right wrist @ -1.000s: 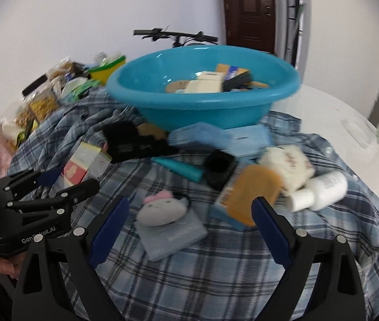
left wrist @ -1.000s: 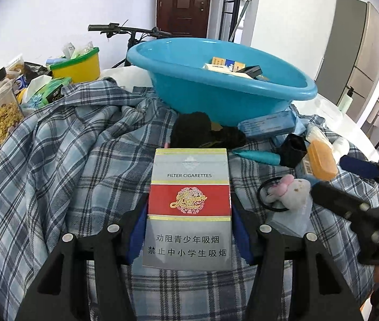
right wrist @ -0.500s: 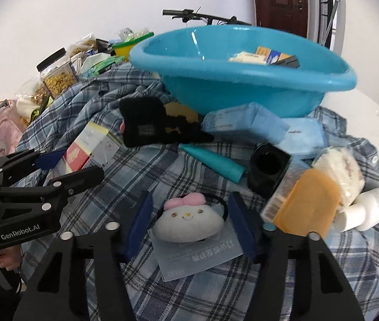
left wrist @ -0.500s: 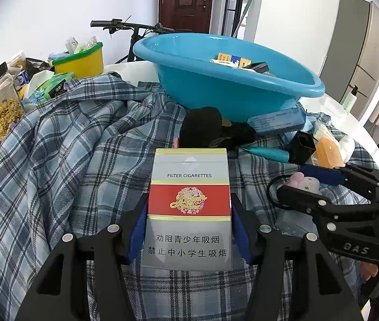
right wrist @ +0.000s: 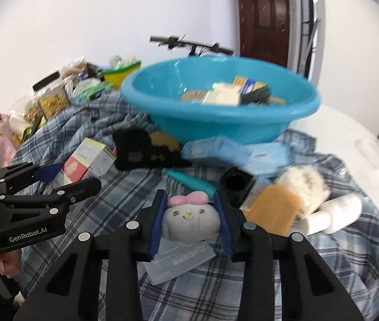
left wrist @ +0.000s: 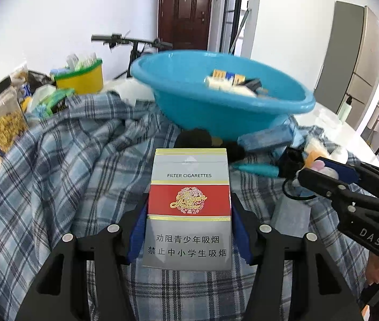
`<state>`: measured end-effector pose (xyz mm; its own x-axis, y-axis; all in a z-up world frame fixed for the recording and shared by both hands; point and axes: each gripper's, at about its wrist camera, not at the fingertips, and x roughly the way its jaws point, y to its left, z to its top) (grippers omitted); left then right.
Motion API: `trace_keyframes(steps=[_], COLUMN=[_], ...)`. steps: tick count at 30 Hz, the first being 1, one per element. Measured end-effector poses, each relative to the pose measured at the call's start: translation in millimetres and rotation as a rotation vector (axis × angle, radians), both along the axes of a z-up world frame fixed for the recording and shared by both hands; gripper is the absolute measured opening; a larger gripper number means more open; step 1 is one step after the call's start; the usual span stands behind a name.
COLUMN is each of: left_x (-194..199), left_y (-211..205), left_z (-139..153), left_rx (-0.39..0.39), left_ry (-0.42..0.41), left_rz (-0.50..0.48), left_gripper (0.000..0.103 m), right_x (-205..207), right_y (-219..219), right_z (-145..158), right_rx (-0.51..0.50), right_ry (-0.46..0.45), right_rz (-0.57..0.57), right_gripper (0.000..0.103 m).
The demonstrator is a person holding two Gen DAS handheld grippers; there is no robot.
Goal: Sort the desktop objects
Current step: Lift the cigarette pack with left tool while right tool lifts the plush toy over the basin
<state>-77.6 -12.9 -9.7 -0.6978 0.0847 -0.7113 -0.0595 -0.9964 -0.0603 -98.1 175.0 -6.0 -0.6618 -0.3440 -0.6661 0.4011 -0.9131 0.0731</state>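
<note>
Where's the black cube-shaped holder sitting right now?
In the right wrist view the black holder sits on the plaid shirt right of centre, between the teal tube and the orange sponge, in front of the blue basin.

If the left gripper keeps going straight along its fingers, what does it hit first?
Probably the black fuzzy item on the plaid cloth, just beyond the cigarette pack the left gripper holds; the blue basin sits right behind it. Depth is hard to judge.

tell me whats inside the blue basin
The blue basin holds a pile of small boxes, cream, yellow and blue, with a dark item among them. Blur hides details, and whatever lies beneath the pile is covered.
</note>
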Motion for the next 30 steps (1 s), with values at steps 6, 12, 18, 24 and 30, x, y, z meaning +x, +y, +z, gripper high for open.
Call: trace_keyframes(steps=[6,12,18,24,30], left_x=[3,9,15,22,37], left_y=[9,20,27,29,27], left_z=[29,67,110,142,168], left_rx=[0.007,-0.012,-0.016,-0.012,-0.011], left_ry=[0.086,0.202,0.281,0.354,0.421], left_rz=[-0.017,-0.028,-0.034,-0.013,-0.003], left_gripper=[0.059,0.059,0.059,0.059,0.059], right_x=[11,20,31,46,59], right_y=[10,21,30,29,28], right_z=[27,60,102,135,153], right_rx=[-0.022,-0.052,-0.095,-0.115,-0.127], right_ry=[0.088,0.188,0.296,0.386,0.445], right_rz=[-0.056,-0.113,-0.138,-0.147,-0.15], right_gripper=[0.035,0.035,0.035,0.035,0.035])
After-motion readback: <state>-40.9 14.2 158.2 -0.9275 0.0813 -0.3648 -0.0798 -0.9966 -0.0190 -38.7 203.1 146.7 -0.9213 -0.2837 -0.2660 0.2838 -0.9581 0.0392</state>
